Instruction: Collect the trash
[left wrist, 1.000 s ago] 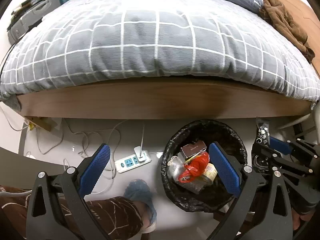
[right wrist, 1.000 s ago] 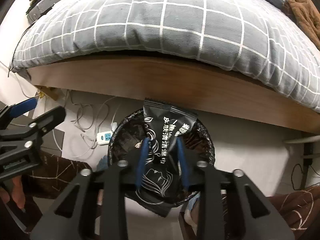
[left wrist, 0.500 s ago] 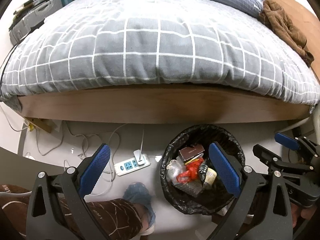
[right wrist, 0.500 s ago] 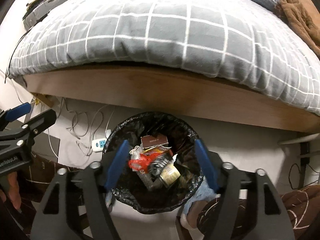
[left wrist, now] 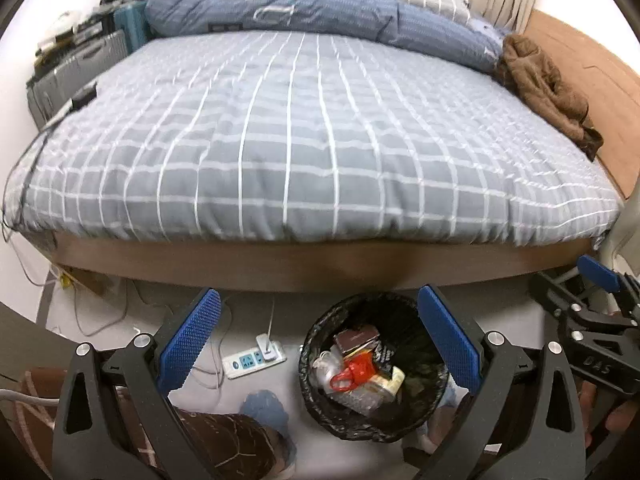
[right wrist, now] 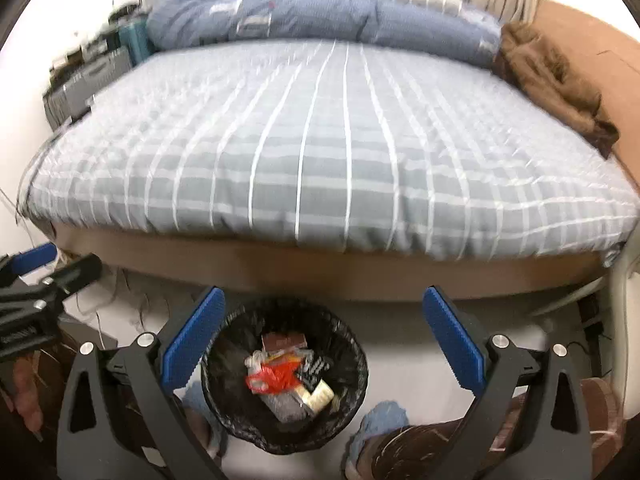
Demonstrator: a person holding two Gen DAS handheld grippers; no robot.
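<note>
- Black-lined round trash bin, lower centre, at the bed's foot, holds wrappers.
- Right gripper: jaws just opened wide, nothing between them.
- Left gripper: jaws wide apart, empty.

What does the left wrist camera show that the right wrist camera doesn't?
Only the left wrist view shows the white power strip on the floor beside the bin, and the right tool from the side, at the picture's right edge.

Only the right wrist view shows the left tool from the side, at its left edge.

Both show the black-lined trash bin holding wrappers and a red bag, the bed with its grey checked quilt, the brown garment, and each camera's own tool open and empty.
</note>
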